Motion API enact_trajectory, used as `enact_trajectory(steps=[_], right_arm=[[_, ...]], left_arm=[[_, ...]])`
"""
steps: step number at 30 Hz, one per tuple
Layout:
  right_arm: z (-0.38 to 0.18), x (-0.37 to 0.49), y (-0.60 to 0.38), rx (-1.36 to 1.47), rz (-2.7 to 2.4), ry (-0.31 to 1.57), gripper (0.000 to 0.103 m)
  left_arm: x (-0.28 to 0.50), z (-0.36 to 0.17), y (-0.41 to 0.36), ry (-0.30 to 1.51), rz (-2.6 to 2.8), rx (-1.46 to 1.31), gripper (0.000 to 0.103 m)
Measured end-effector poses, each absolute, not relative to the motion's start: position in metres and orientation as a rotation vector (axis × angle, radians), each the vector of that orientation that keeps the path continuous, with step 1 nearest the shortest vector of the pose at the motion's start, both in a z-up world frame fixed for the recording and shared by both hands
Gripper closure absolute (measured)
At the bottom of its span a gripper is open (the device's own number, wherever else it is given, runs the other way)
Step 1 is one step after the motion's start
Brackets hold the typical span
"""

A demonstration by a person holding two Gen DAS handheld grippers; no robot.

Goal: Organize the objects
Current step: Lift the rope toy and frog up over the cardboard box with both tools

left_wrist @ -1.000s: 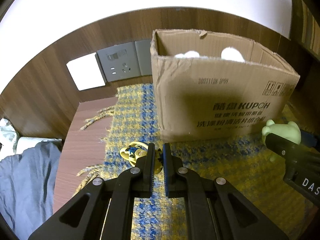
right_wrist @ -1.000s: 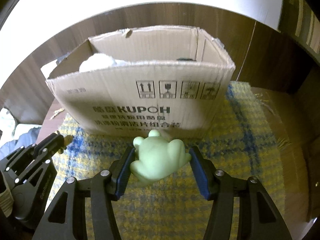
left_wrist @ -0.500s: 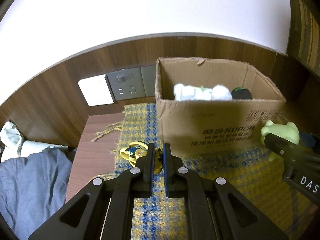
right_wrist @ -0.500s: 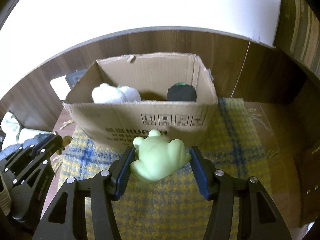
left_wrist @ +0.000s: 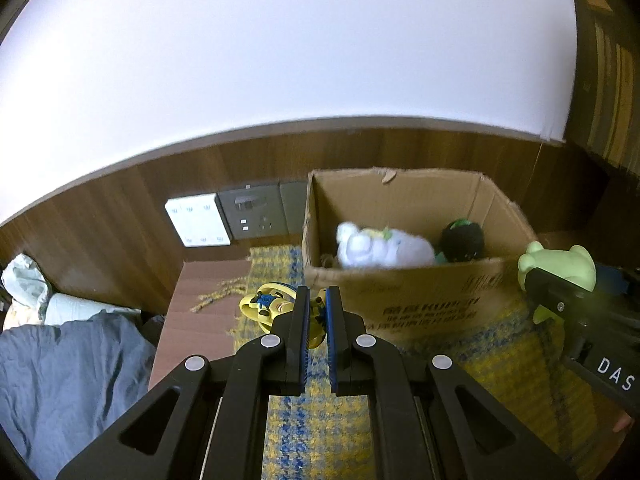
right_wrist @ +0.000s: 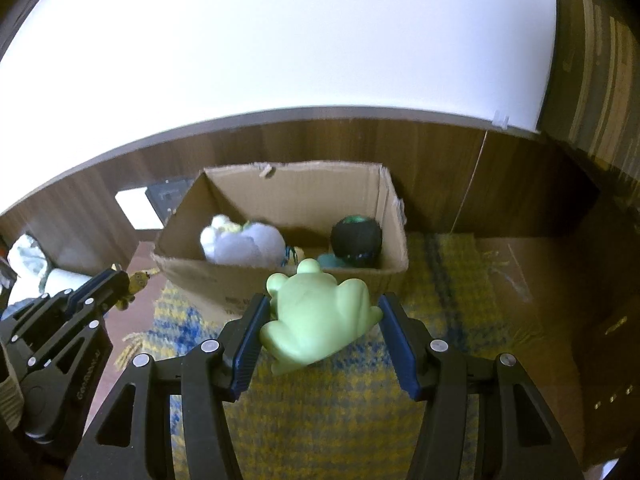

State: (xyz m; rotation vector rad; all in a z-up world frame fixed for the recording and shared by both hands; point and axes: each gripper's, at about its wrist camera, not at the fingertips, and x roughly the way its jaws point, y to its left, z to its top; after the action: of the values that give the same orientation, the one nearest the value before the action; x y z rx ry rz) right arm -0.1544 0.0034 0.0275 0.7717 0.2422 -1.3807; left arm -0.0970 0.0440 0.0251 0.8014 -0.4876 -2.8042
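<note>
My right gripper (right_wrist: 320,322) is shut on a pale green frog toy (right_wrist: 318,320) and holds it in the air just in front of the open cardboard box (right_wrist: 384,216). The frog also shows in the left wrist view (left_wrist: 560,264). My left gripper (left_wrist: 317,308) is shut on a small yellow and blue toy (left_wrist: 266,306), held up left of the box (left_wrist: 400,300). In the right wrist view the toy's yellow end (right_wrist: 138,280) sticks out past the left gripper's fingers (right_wrist: 104,284). Inside the box lie a white plush (right_wrist: 240,244) and a black ball-like thing (right_wrist: 356,238).
The box stands on a yellow and blue woven cloth (right_wrist: 312,412) over a brown table (left_wrist: 200,284). Wall sockets (left_wrist: 252,216) and a white panel (left_wrist: 198,220) sit on the wood wall behind. Blue bedding (left_wrist: 60,372) lies at the left.
Both grippers have risen with their toys, so the box now sits lower in view and I see down into it. The grips have not changed.
</note>
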Motion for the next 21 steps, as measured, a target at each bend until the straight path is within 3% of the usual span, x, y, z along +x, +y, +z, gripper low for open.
enact_trajectory(steps=[21], right_arm=[[0.082,-0.188,-0.022,0.706,-1.420,0.165,0.047]], left_arm=[[-0.135,0.085,0.077,-0.483,-2.876,0.700,0.094]])
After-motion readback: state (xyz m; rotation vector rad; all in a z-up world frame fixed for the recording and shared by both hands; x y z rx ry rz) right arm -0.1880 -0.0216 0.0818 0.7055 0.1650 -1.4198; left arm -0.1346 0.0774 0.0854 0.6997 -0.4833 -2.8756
